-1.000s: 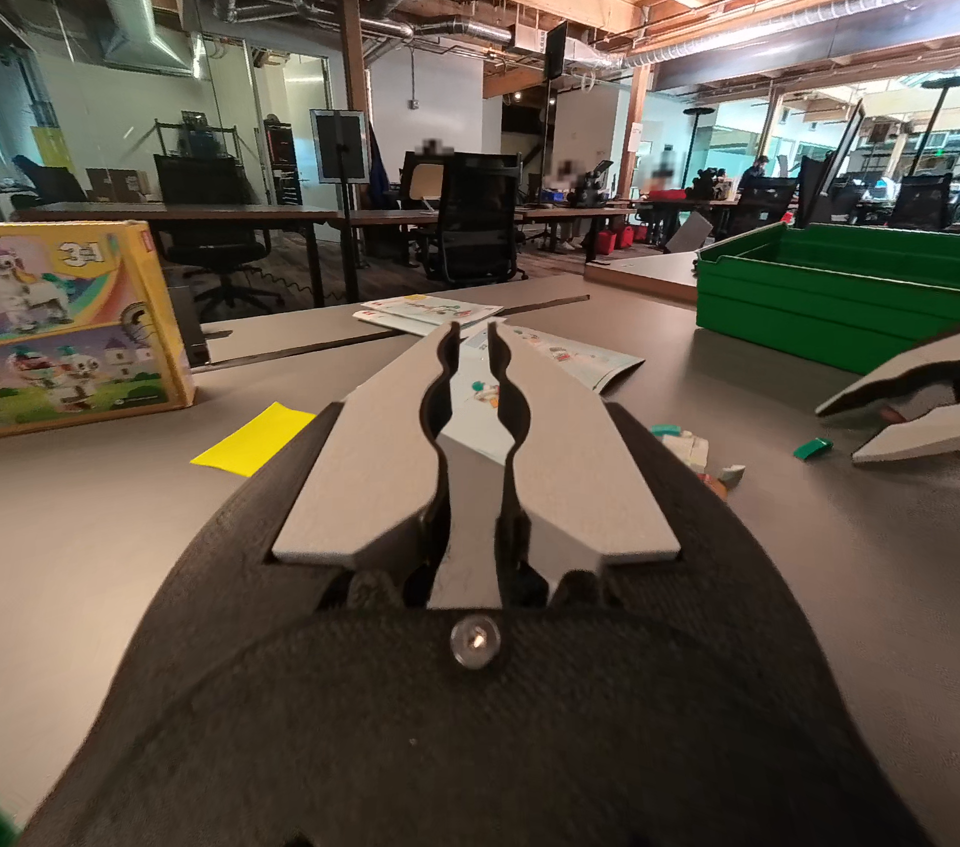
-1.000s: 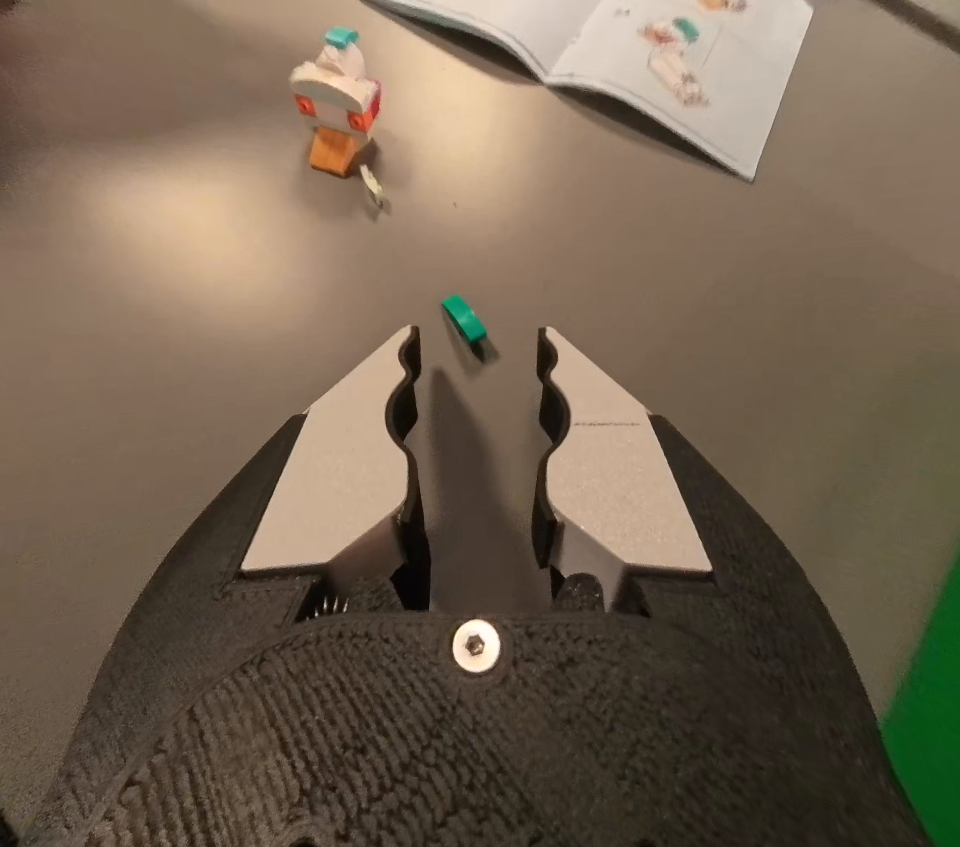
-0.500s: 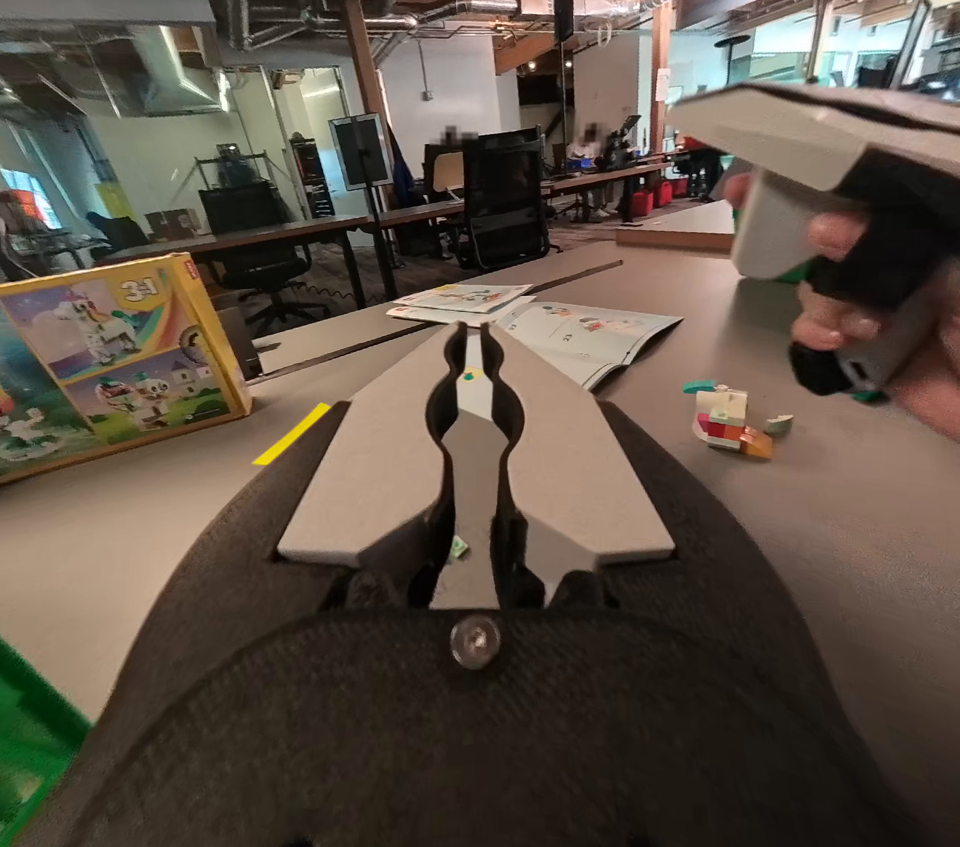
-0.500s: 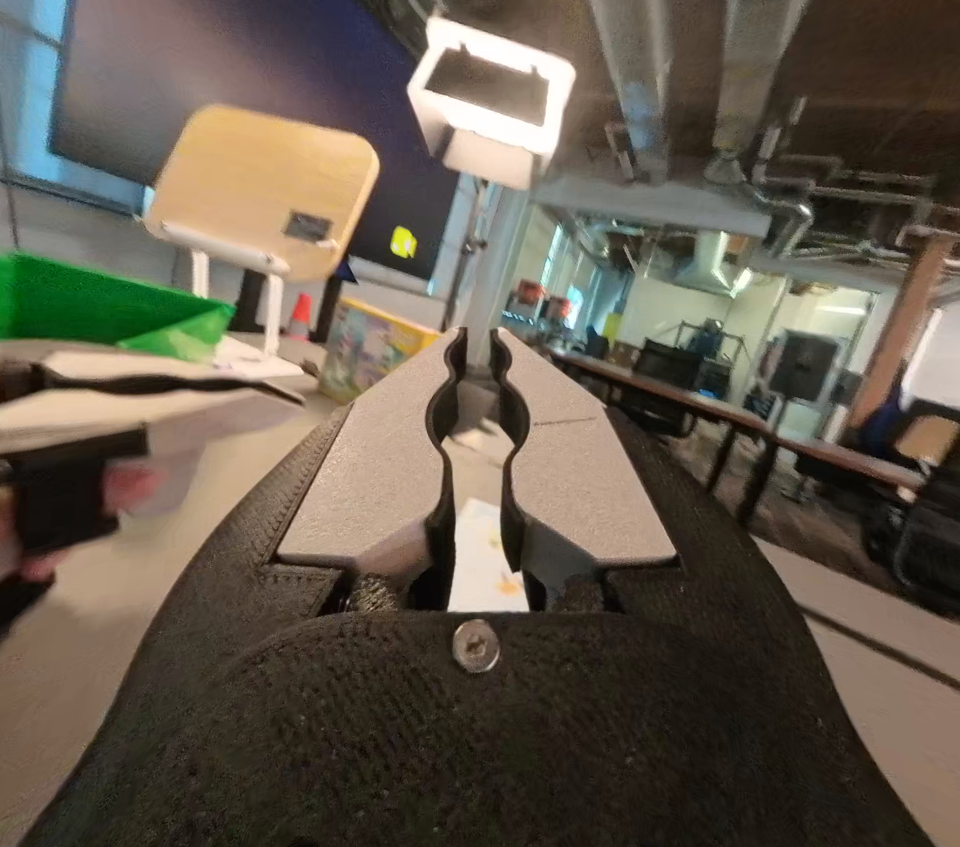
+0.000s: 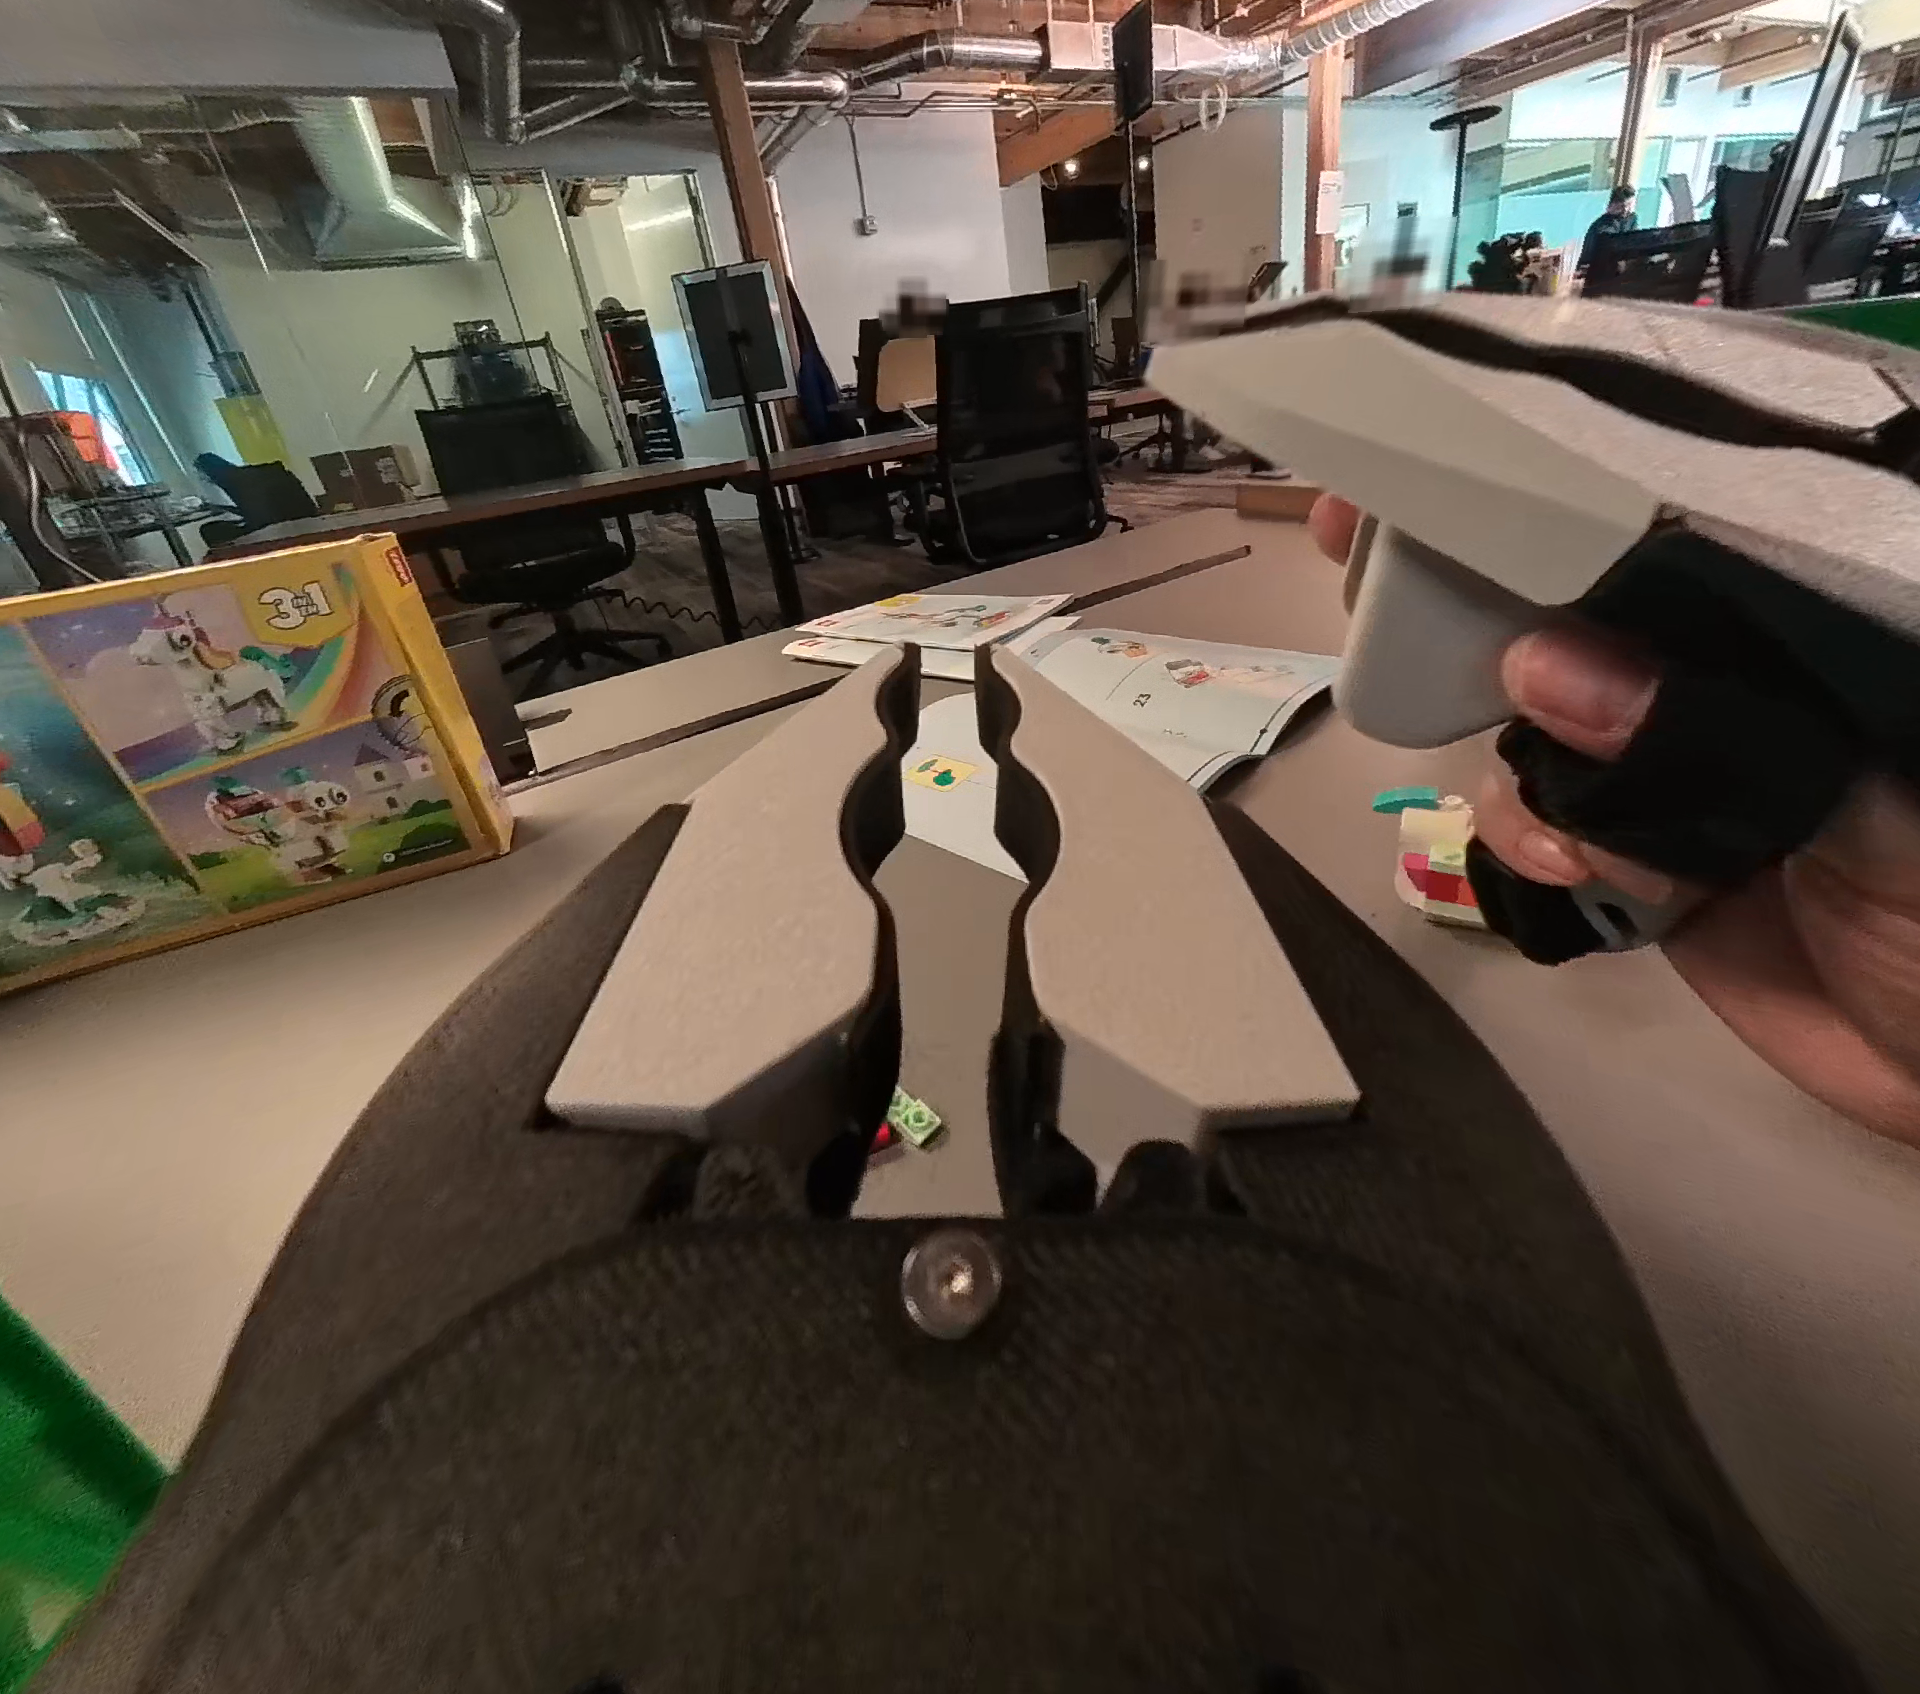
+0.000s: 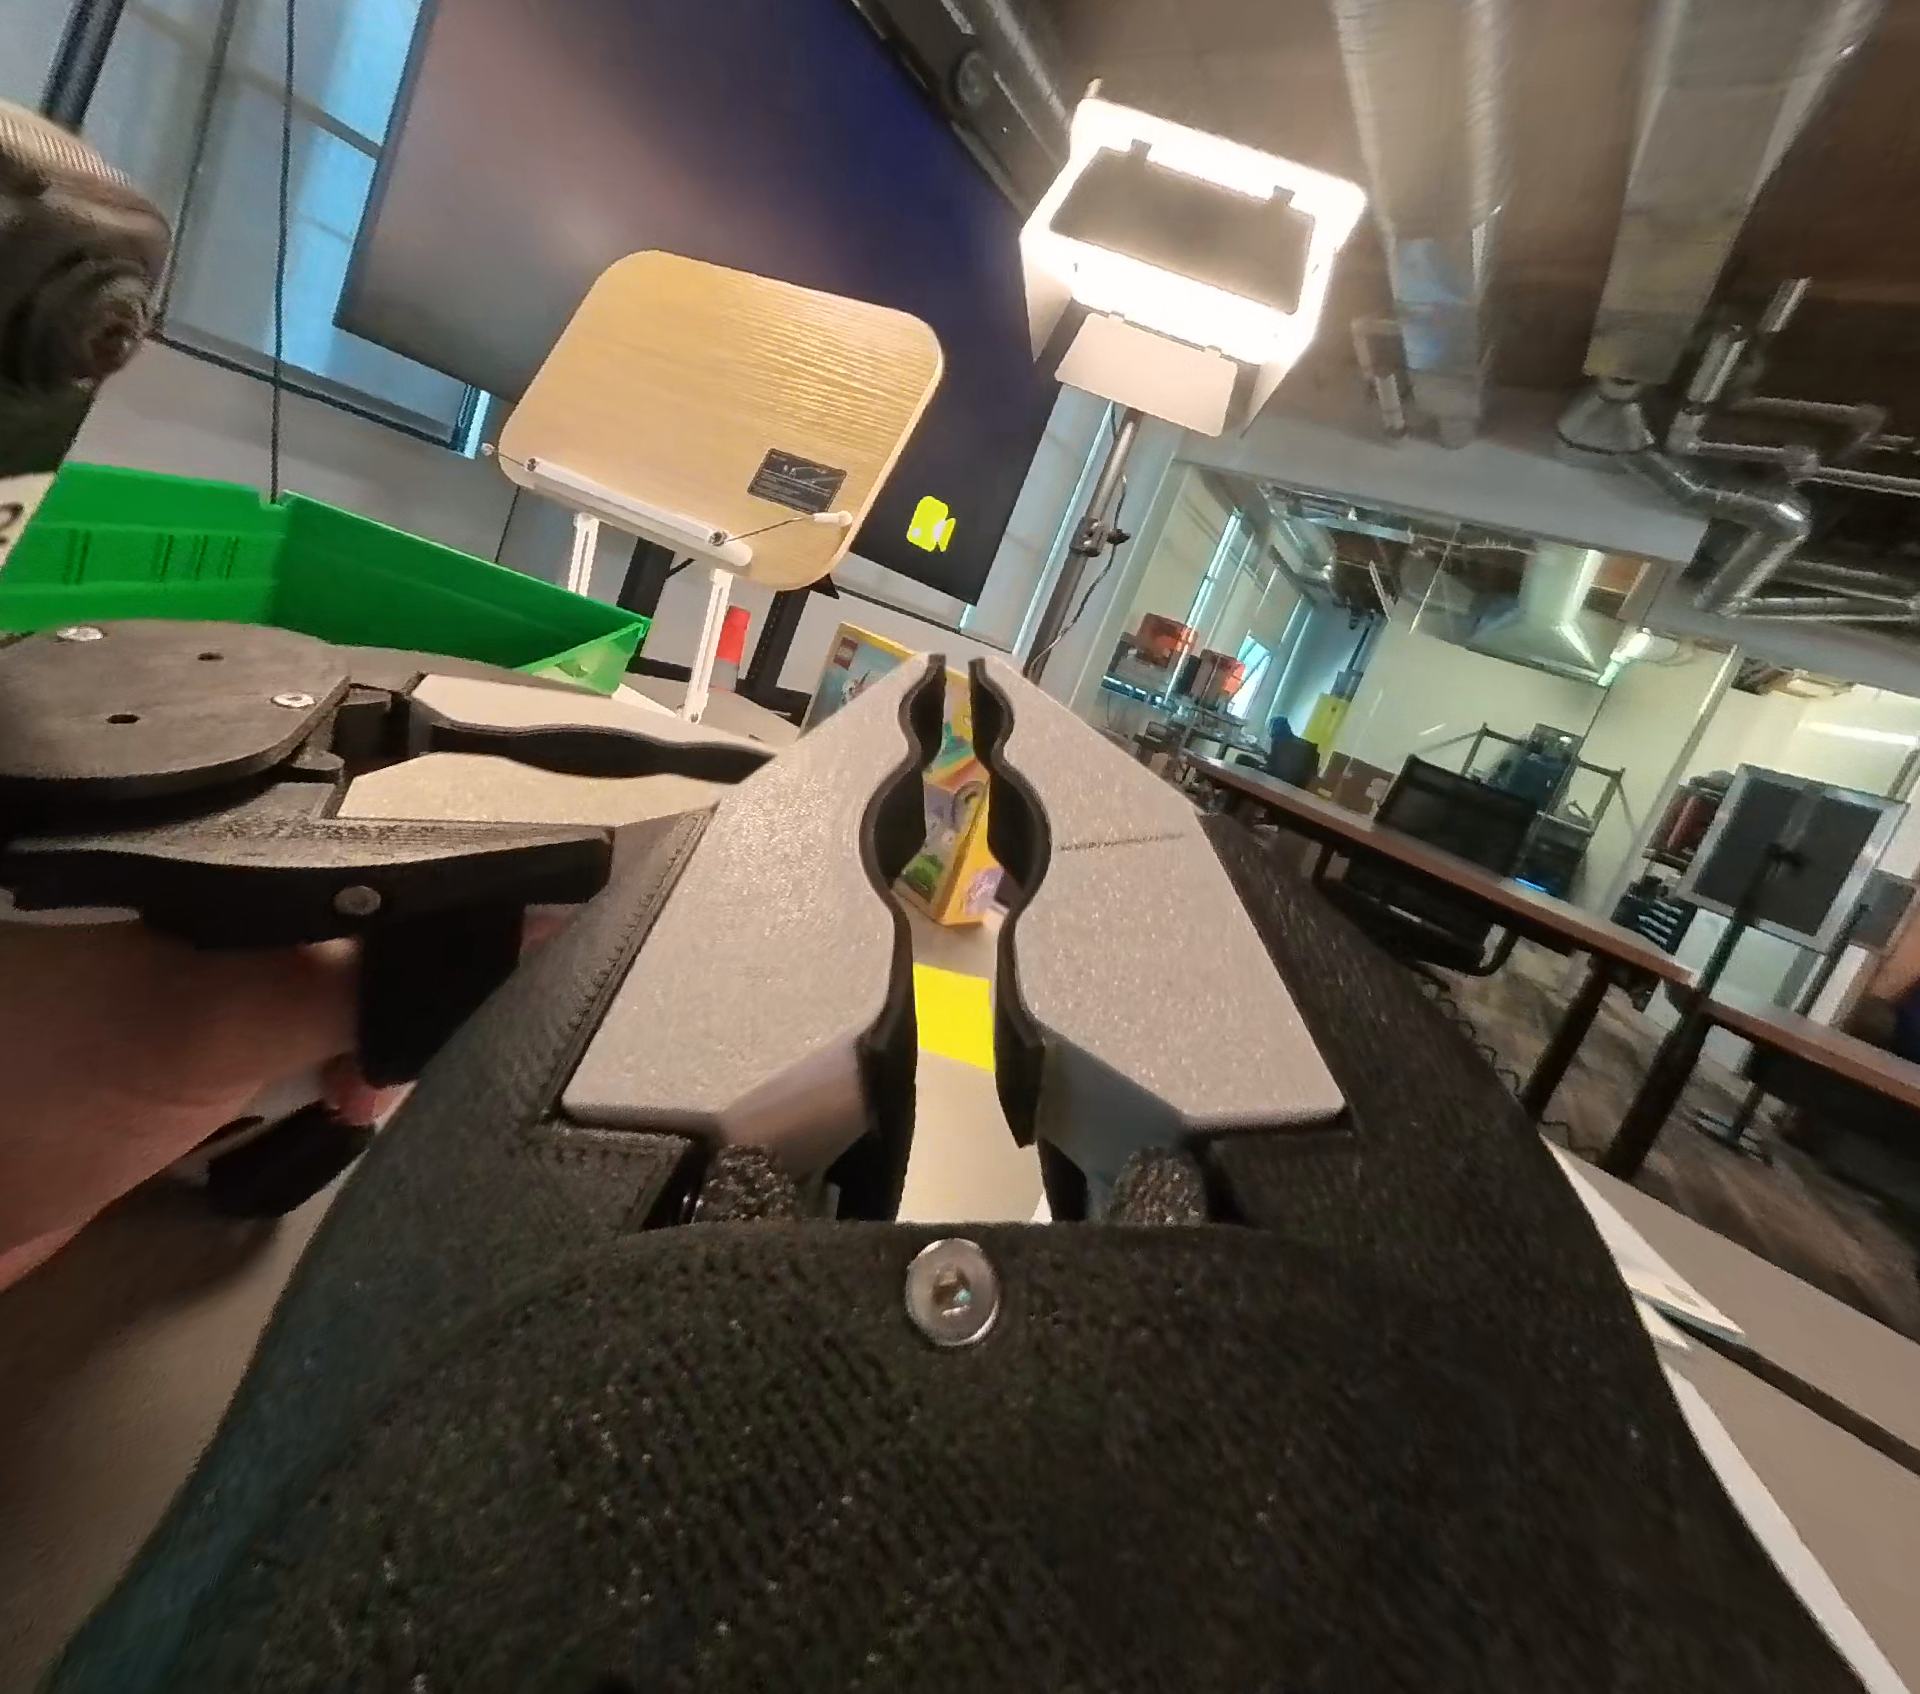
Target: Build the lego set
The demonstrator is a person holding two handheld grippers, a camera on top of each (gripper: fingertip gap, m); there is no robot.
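Observation:
My left gripper is held low over the grey table, fingers almost together with nothing between them. A small green brick and a red bit lie on the table under its finger bases. A small white, red and teal lego build stands to the right, partly behind the hand that holds my right gripper. The right gripper is raised and level, shut and empty. The left gripper's fingers show side-on at its left.
An open instruction booklet and a second one lie ahead. The yellow lego box stands at left, also in the right wrist view. A yellow note, green bin, wooden book stand and lamp are beyond. Spacing between my two grippers at the tips: around 6 cm.
My right gripper shut beside a teal piece on the table, then lifted and swung level; no piece shows in it. The left gripper shifted back and left, and its fingers parted slightly.

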